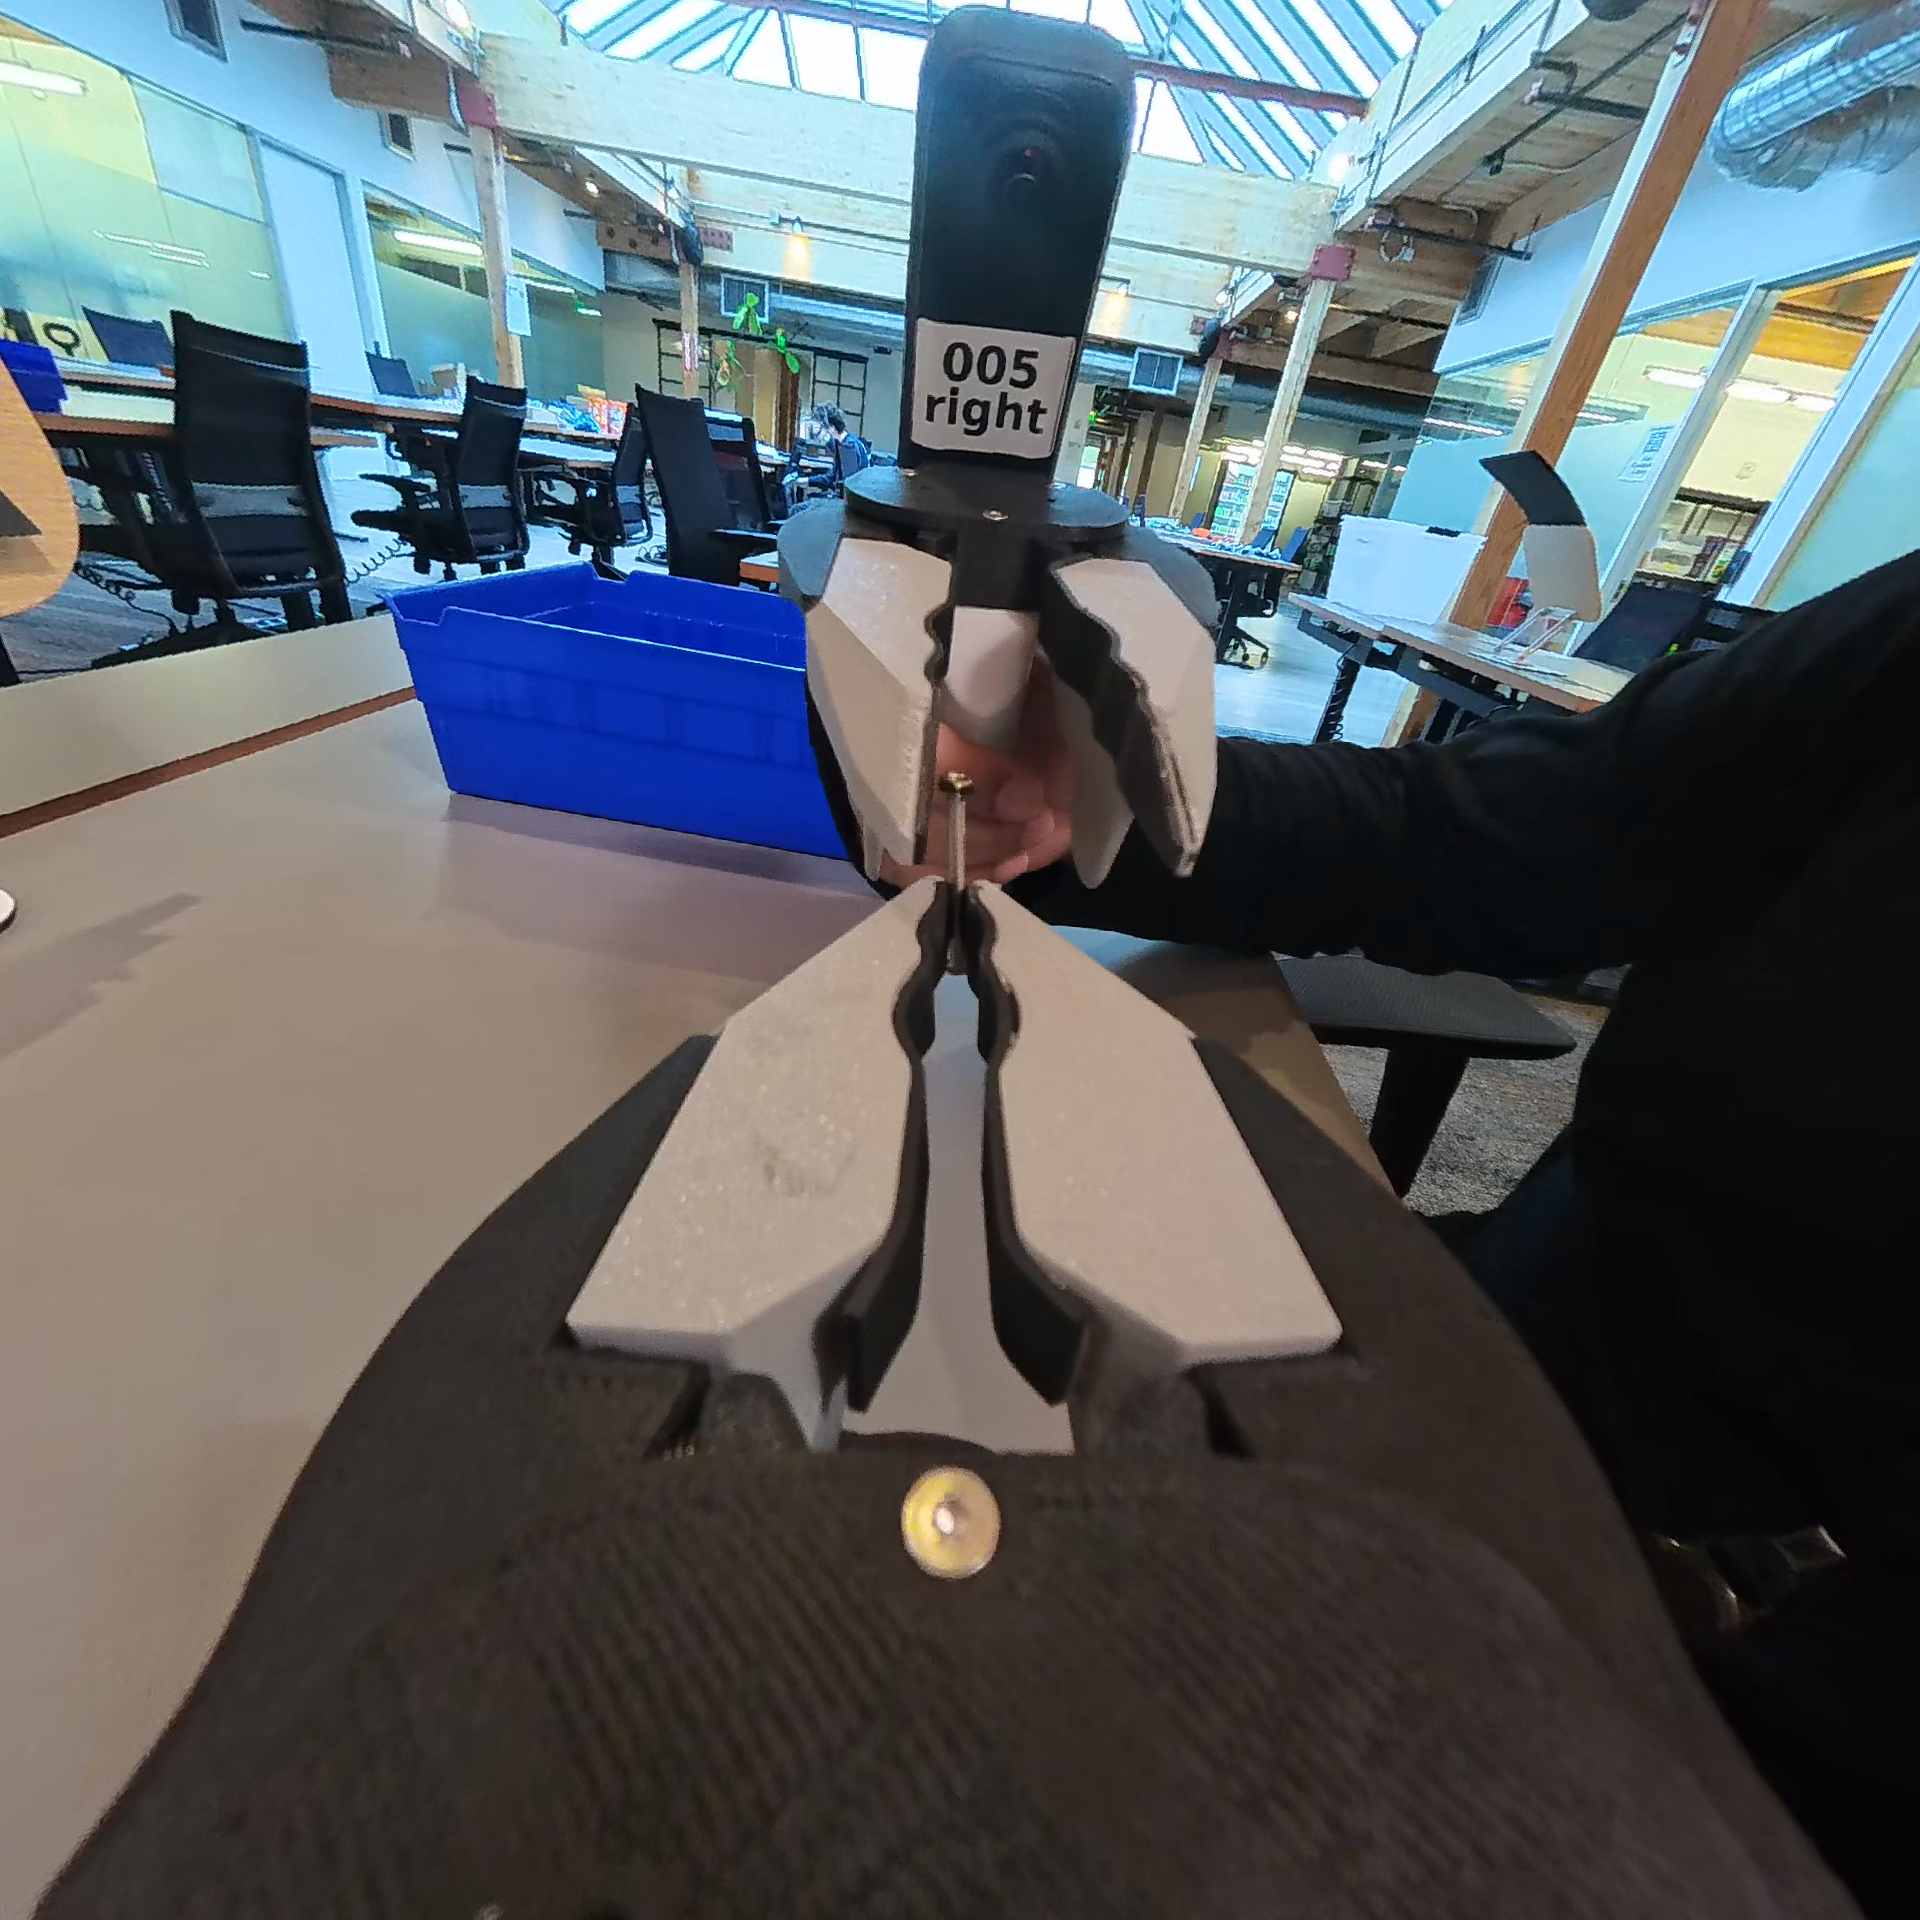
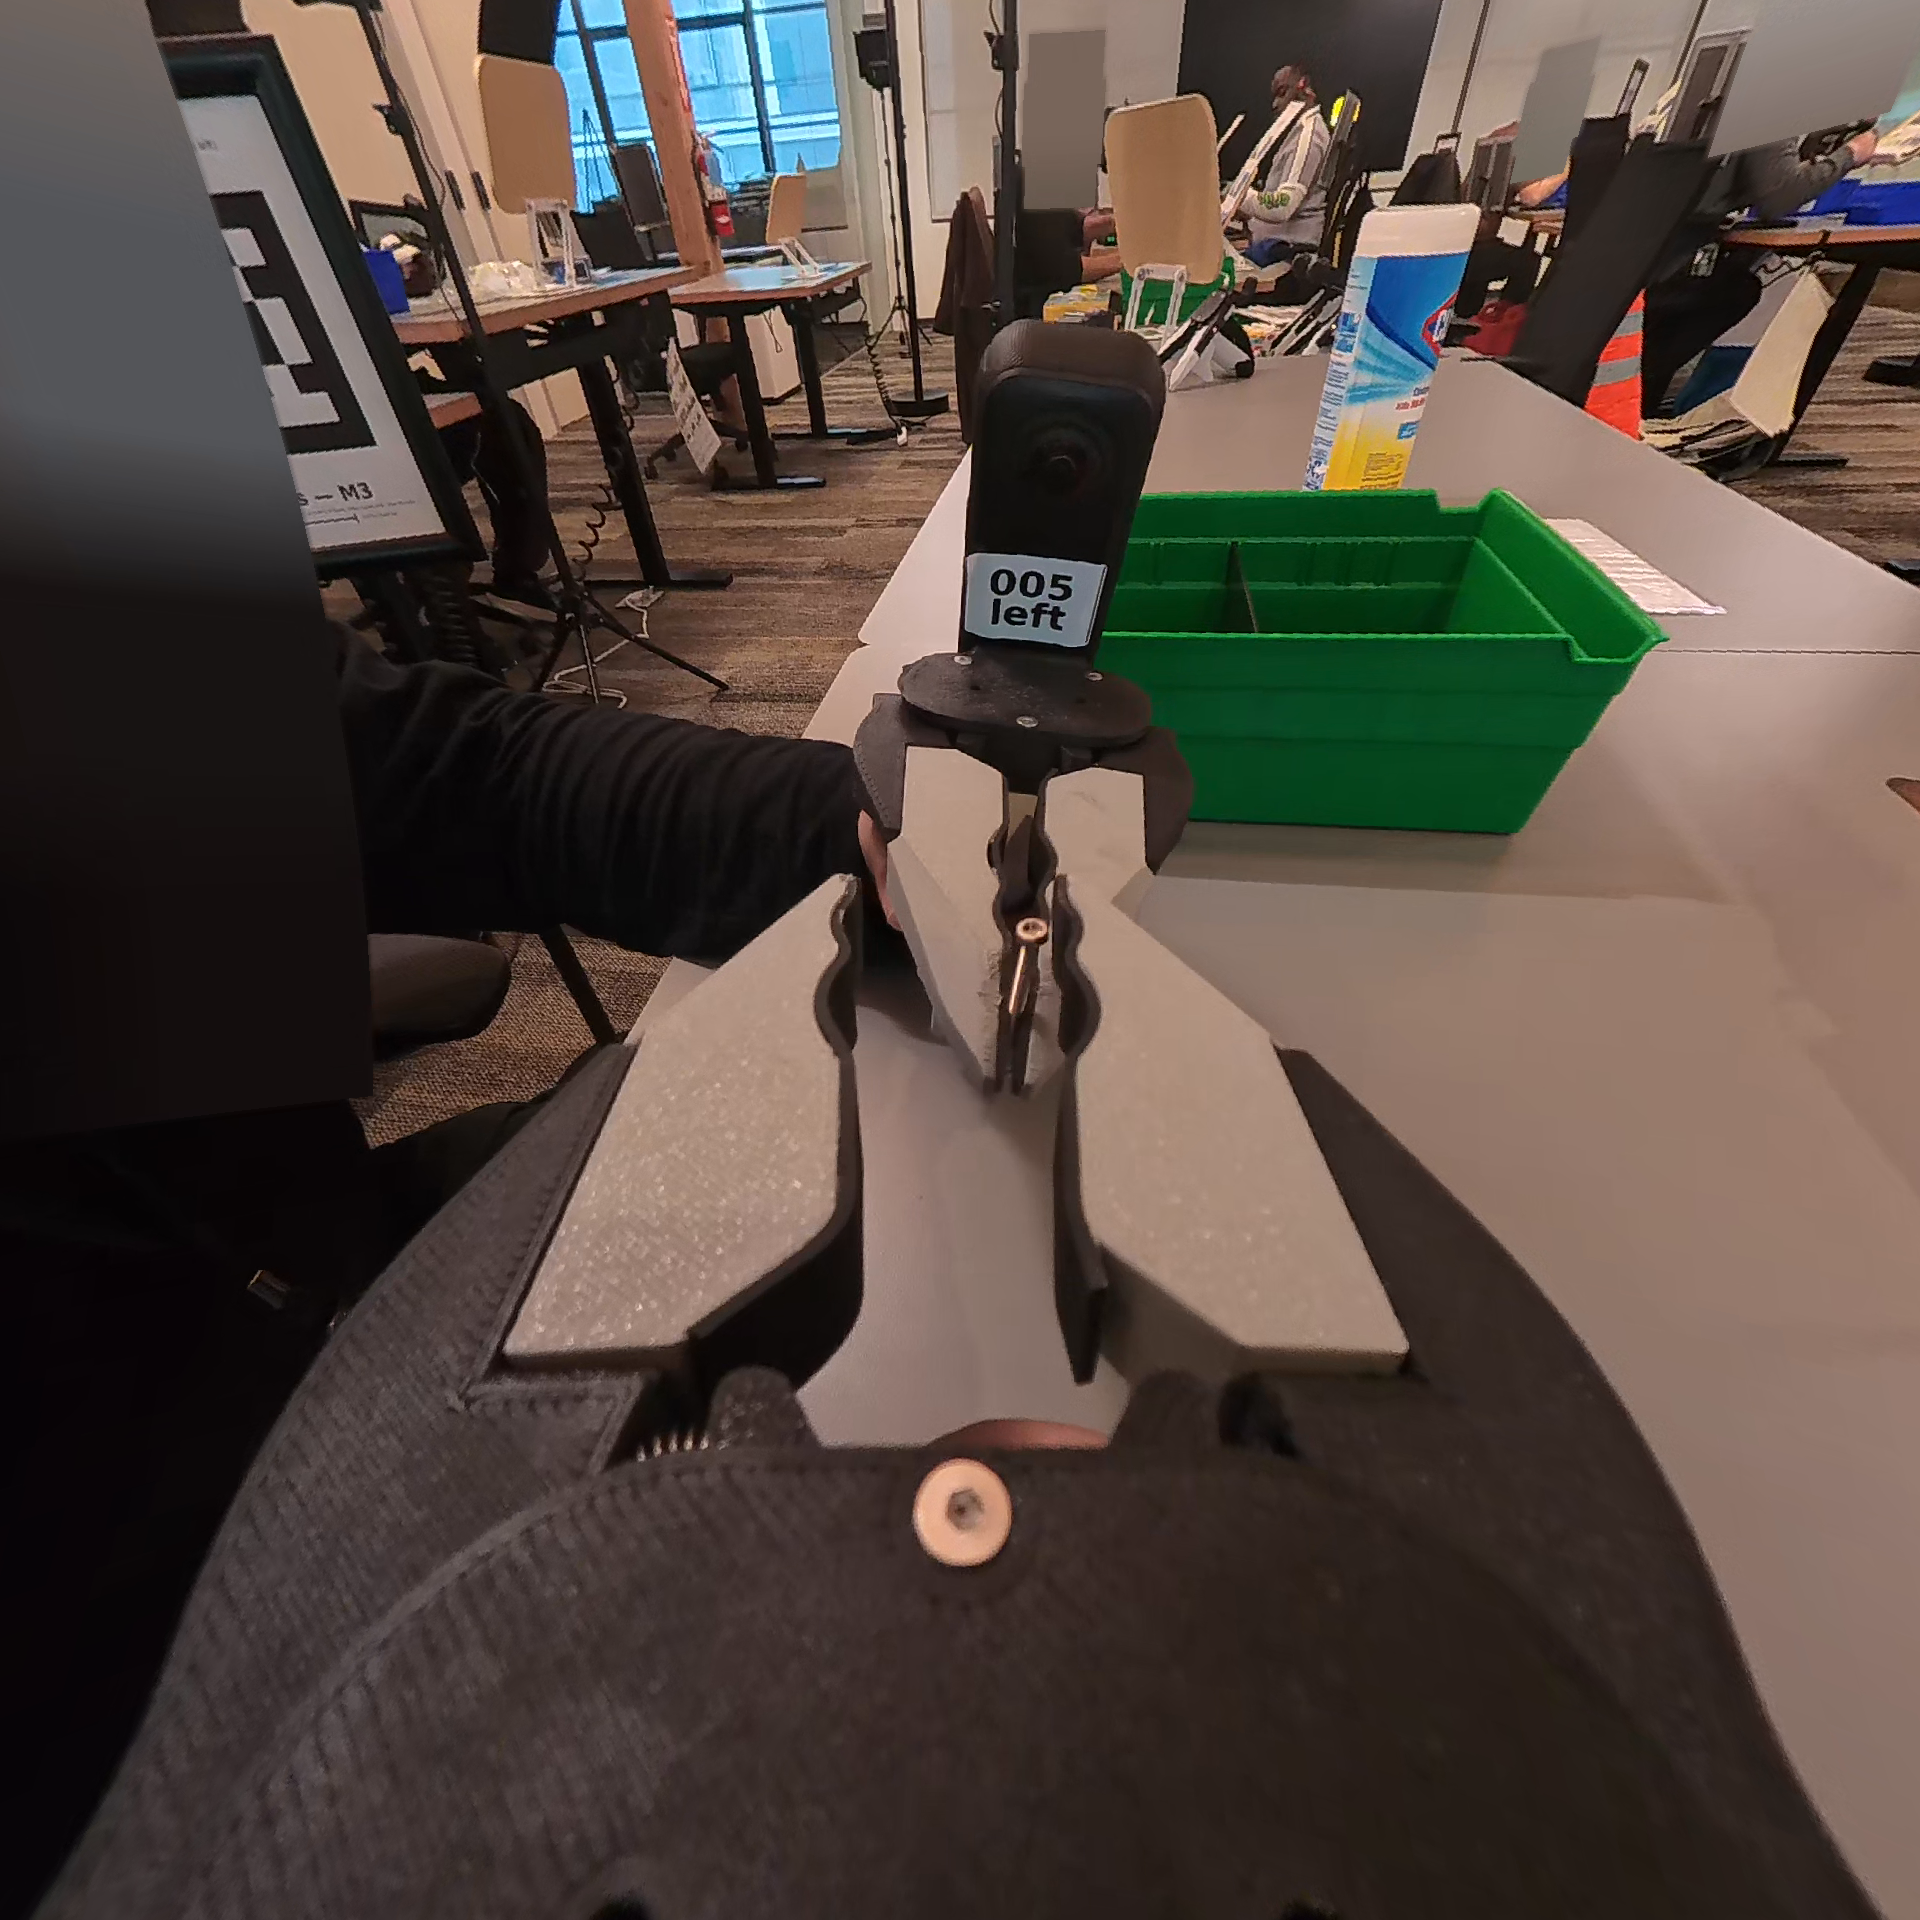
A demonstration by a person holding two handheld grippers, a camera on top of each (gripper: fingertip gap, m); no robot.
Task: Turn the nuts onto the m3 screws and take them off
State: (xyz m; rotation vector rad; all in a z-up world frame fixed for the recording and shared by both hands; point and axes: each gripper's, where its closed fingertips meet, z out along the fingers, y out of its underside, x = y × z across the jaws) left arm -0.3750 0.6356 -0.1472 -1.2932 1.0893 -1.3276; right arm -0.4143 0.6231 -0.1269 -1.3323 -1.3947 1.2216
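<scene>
Left wrist view
- Left gripper (image 1: pixel 953 902): fingers drawn together at the tips, clamped on the lower shank of the screw (image 1: pixel 956 831); held above the near part of the table (image 1: pixel 260 987).
- Screw: slim, metallic, standing upright out of the left gripper's fingertips; a small brass-coloured nut (image 1: pixel 956 787) sits at its top end.
- Right gripper (image 1: pixel 1003 842): faces this camera from the far side, pointing down; fingers spread apart. One grey fingertip (image 1: pixel 896 800) lies just beside the nut; whether it touches cannot be told. The other finger is well clear of the screw.
- Hand (image 1: pixel 1003 800): visible behind the right gripper's fingers, with a black sleeve (image 1: pixel 1507 810) running off to the right edge.
- Blue bin (image 1: pixel 613 696): on the table, toward its far edge, behind the right gripper.

Right wrist view
- Right gripper (image 2: pixel 961 935): fingers wide apart, holding nothing; the left gripper's fingertips lie between them.
- Left gripper (image 2: pixel 1006 1081): faces this camera, fingers closed on the screw (image 2: pixel 1016 977), whose nut end (image 2: pixel 1031 930) points toward the camera.
- Green bin (image 2: pixel 1382 717): on the table (image 2: pixel 1507 1039), beyond the grippers, with dividers inside.
- Wipes canister (image 2: pixel 1387 343): upright on the table behind the green bin, toward the far edge.
- Black sleeve (image 2: pixel 582 821): enters from the left, over the table's left edge, to the left gripper.
</scene>
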